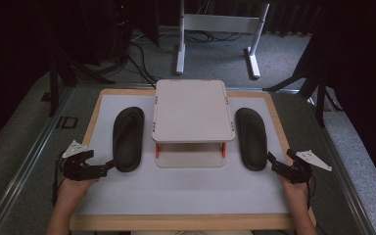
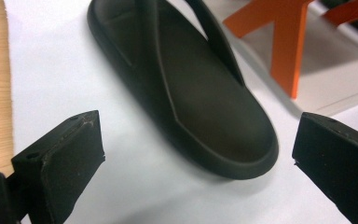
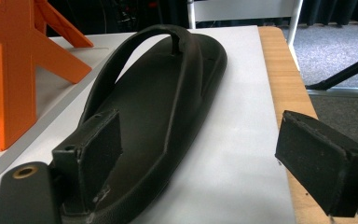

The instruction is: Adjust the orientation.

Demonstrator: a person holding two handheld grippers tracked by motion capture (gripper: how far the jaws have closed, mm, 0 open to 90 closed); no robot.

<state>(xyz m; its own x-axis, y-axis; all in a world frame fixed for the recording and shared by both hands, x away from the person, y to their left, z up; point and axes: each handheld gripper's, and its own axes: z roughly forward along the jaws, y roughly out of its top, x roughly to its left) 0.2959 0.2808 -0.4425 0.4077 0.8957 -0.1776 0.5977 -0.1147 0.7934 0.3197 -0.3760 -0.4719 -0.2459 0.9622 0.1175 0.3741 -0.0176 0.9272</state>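
Two black flip-flops lie flat on the white table [image 1: 186,196], sole down with toe straps up: the left flip-flop [image 1: 128,139] and the right flip-flop [image 1: 251,138], one on each side of one white two-tier stand [image 1: 192,110] with orange legs. Two grippers: the left gripper [image 1: 108,165] has its jaws apart just short of its flip-flop's heel. The right gripper [image 1: 272,161] is spread wide, one jaw over its flip-flop's heel, gripping nothing.

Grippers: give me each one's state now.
Left gripper: open, empty, at the heel of the left sandal.
Right gripper: open, empty, astride the right sandal.
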